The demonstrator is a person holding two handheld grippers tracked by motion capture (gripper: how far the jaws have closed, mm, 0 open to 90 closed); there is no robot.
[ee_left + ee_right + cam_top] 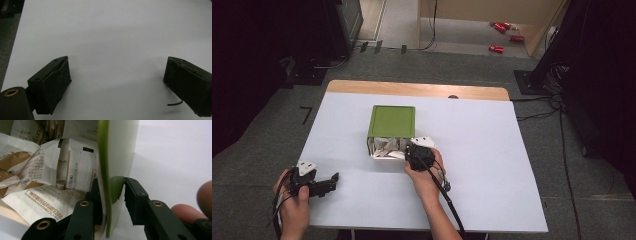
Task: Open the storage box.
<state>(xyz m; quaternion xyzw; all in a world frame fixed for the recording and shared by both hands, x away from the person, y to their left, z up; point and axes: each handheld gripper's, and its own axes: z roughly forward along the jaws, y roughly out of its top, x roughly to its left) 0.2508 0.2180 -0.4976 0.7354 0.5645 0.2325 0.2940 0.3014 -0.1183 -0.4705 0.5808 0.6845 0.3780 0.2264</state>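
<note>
The high view looks forward and down over the whole worktop (492,165). The left gripper view skims bare worktop, close. The right gripper view sits very near the green box (105,157) (shared with the high view (391,121)).
</note>
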